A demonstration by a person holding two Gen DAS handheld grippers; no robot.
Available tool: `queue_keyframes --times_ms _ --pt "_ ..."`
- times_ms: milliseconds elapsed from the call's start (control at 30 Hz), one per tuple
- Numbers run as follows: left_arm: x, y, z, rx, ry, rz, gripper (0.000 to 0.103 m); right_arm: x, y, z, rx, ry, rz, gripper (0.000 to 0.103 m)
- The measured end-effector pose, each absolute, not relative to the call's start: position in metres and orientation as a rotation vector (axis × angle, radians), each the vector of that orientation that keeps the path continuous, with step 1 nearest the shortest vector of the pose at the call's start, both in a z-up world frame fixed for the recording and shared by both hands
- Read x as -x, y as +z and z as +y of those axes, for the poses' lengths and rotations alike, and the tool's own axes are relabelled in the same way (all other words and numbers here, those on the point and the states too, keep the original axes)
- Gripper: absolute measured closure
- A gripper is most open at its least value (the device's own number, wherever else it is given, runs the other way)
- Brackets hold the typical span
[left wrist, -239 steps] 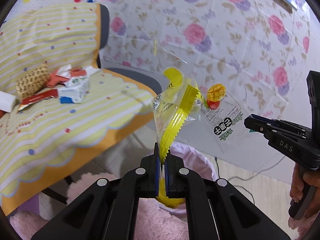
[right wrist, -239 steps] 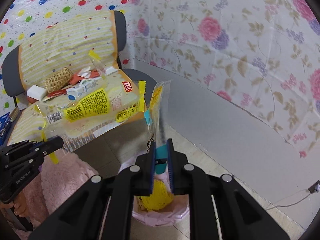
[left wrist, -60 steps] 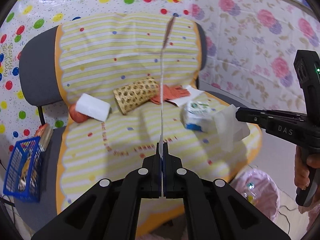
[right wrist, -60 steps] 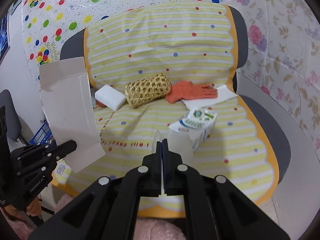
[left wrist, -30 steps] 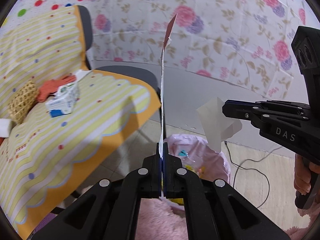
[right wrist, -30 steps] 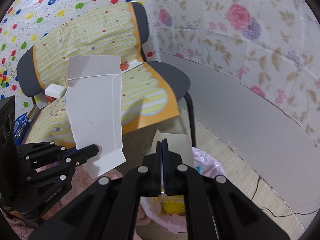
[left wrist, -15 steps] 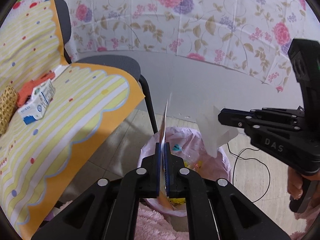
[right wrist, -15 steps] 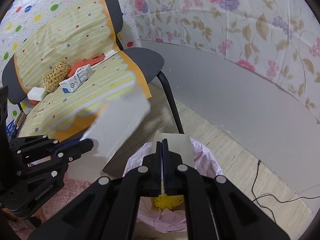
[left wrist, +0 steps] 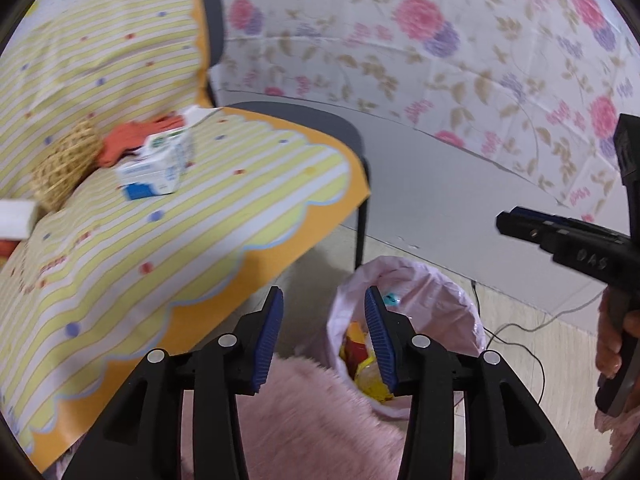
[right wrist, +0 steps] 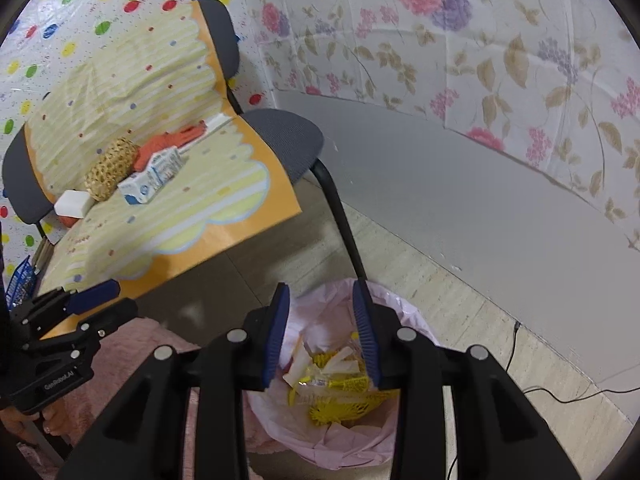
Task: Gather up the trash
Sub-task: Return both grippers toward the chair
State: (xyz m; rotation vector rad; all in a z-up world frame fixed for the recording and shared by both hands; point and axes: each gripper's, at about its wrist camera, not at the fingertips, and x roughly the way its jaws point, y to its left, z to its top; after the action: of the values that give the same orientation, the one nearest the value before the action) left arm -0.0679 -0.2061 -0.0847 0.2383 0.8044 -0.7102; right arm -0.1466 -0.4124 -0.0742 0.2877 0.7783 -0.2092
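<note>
Trash run, approx. mid-way: bin w/ pink liner holds yellow wrappers & paper; left gripper & right gripper above it, jaws opening, nothing btwn; milk carton on chair not yet collected.

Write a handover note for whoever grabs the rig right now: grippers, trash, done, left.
Left gripper: jaws opening, nothing between them.
Right gripper: jaws opening, empty, over the bin.
Pink-lined trash bin on the floor by the chair holds yellow wrappers and paper scraps.
Left on the chair seat: milk carton, orange glove, woven basket, white block. Carton looks like the next trash.
</note>
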Motion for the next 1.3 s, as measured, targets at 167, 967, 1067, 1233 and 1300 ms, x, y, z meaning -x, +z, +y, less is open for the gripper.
queue_keyframes --times_ms 167,967,1067,1233,1300 --pt "0.066 -0.072 -0.176 -0.194 -0.642 0.787 0.056 0.137 -0.057 -0.388 -0.265 -0.135 0.754 0.070" --pt "0.022 -0.040 -0.027 -0.029 -0.266 0.708 0.036 0.029 -0.027 -0.267 -0.076 0.100 0.728 0.047" --pt "0.010 -0.042 -0.012 -0.014 -0.231 0.713 0.032 0.011 -0.026 -0.257 -0.058 0.107 0.728 0.043" --pt "-0.021 -0.043 0.018 0.029 -0.153 0.721 0.024 -0.021 -0.029 -0.240 -0.033 0.116 0.732 0.039" --pt "-0.033 -0.042 0.027 0.034 -0.123 0.718 0.023 -0.034 -0.030 -0.233 -0.017 0.124 0.733 0.038"
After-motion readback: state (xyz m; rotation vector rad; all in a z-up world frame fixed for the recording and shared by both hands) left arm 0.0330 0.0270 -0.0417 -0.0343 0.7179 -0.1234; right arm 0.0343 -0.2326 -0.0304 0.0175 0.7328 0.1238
